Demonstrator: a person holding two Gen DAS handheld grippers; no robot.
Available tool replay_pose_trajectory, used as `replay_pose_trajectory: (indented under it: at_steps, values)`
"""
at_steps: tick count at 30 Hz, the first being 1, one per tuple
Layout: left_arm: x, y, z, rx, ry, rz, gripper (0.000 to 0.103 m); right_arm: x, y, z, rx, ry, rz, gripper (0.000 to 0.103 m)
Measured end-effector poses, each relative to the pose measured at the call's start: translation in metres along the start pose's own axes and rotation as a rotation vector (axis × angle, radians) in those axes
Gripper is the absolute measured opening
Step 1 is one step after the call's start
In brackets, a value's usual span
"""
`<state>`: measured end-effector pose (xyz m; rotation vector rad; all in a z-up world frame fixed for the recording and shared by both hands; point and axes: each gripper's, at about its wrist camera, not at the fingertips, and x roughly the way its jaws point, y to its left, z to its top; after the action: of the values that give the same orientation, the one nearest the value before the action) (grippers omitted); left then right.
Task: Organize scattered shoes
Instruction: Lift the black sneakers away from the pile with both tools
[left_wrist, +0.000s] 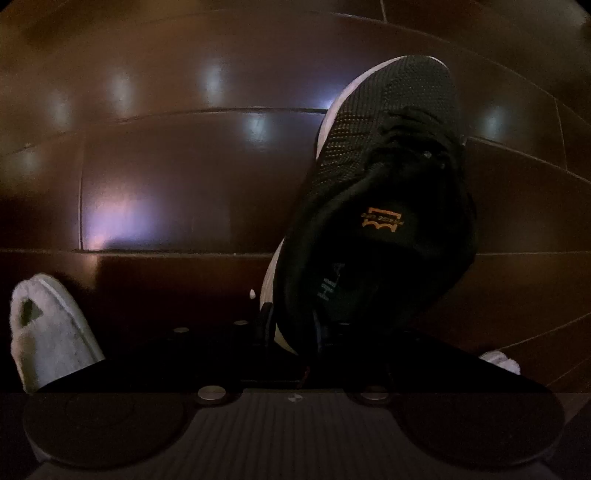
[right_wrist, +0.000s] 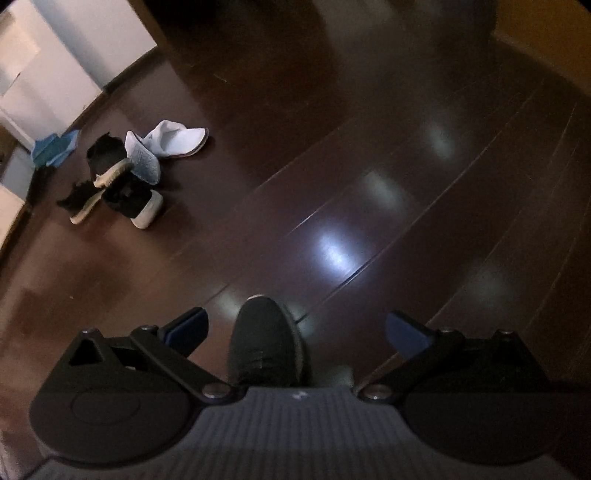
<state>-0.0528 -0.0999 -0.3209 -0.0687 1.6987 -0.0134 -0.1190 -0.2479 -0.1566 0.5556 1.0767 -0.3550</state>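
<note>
One black sneaker (left_wrist: 373, 206) fills my left wrist view, its heel collar pinched in my left gripper (left_wrist: 291, 328); the jaws are closed on the collar edge, the white sole to the left and the toe pointing away over the dark wooden floor (left_wrist: 184, 177). At the lower left lies a grey fluffy slipper (left_wrist: 48, 332) on the floor, apart from the sneaker. A scrap of something white shows at the lower right, too little to name.

Over in my right wrist view, my right gripper (right_wrist: 299, 332) holds nothing, its blue-padded jaws wide apart. Between them, lower down, I see the toe of a black shoe (right_wrist: 264, 339), though whether it rests on the floor I cannot tell. Far off at the upper left sits a heap of scattered shoes (right_wrist: 129, 173), dark ones and white ones tumbled together near a pale wall (right_wrist: 74, 44), with a blue cloth (right_wrist: 55, 147) just beside them
</note>
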Motion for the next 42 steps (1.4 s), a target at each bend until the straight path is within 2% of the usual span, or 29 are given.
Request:
replay_pose_trajectory:
  at_steps: [3,5,6,9,14,18,21,24,26,29,30,36,42]
  values:
    - [-0.010,-0.004,0.003,0.013,-0.037,0.004,0.041,0.013,0.004,-0.002,-0.011,0.024,0.011,0.103]
    - [-0.021,-0.012,0.005,0.021,-0.061,0.008,0.076,0.021,0.007,-0.004,-0.018,0.040,0.018,0.103]
    - [-0.028,-0.014,0.004,0.027,-0.079,0.010,0.081,0.025,0.009,-0.005,-0.022,0.048,0.022,0.103]
    - [-0.057,-0.018,-0.018,0.061,-0.130,0.012,0.082,0.019,0.008,-0.012,-0.039,0.072,0.018,0.103]
    - [-0.094,-0.019,-0.012,0.083,-0.197,0.056,0.084,0.028,0.010,-0.016,-0.047,0.112,0.029,0.103]
    - [-0.135,-0.005,0.008,0.054,-0.219,0.098,0.084,0.031,0.012,-0.017,-0.043,0.133,0.043,0.103]
    - [-0.174,0.010,0.027,0.015,-0.216,0.096,0.084,0.037,0.013,-0.019,-0.043,0.153,0.040,0.103]
    - [-0.197,0.030,0.041,-0.005,-0.216,0.097,0.090,0.044,0.015,-0.021,-0.047,0.178,0.032,0.103]
    - [-0.212,0.035,0.057,-0.001,-0.246,0.113,0.091,0.049,0.016,-0.022,-0.049,0.195,0.027,0.103]
    - [-0.216,0.033,0.073,-0.023,-0.306,0.185,0.091,0.057,0.019,-0.024,-0.064,0.216,0.016,0.103]
    - [-0.216,0.029,0.079,-0.048,-0.311,0.189,0.091,0.060,0.022,-0.024,-0.076,0.220,0.011,0.103]
    - [-0.206,0.004,0.095,-0.008,-0.276,0.141,0.091,0.097,0.046,-0.026,-0.157,0.262,-0.009,0.103]
    - [-0.167,0.010,0.119,-0.074,-0.193,0.080,0.091,0.132,0.063,-0.033,-0.220,0.312,-0.048,0.103]
